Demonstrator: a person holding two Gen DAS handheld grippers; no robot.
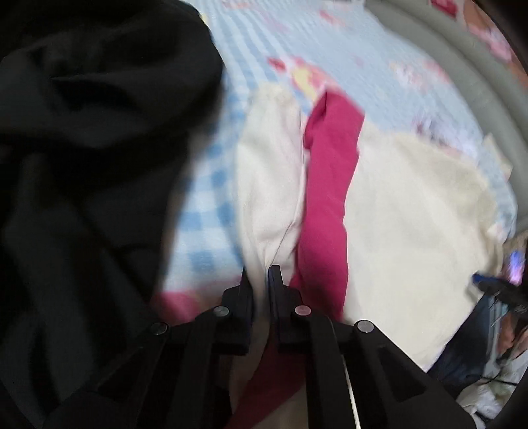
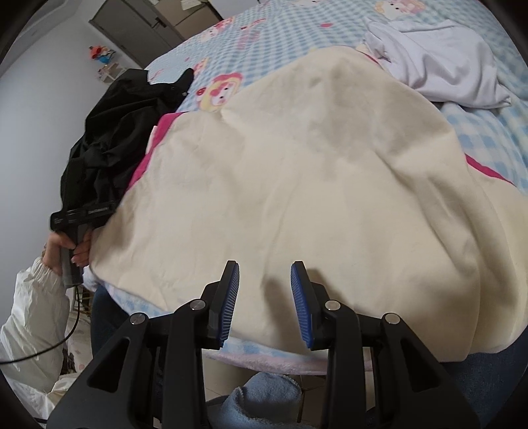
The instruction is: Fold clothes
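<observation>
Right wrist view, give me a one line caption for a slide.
Right gripper hovers open over the cream garment spread on the checked bedsheet, black garment alongside.

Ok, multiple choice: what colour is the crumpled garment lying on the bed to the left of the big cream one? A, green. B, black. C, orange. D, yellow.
B: the crumpled garment beside the cream garment on the checked bedsheet is black in both wrist views.

A home bedroom: bed (image 2: 280,39) spread with a blue-checked cartoon-print blanket, clothes (image 2: 439,66) strewn over it, dark door (image 2: 138,23) in a pale wall, toy figures (image 2: 102,54) beside it.
</observation>
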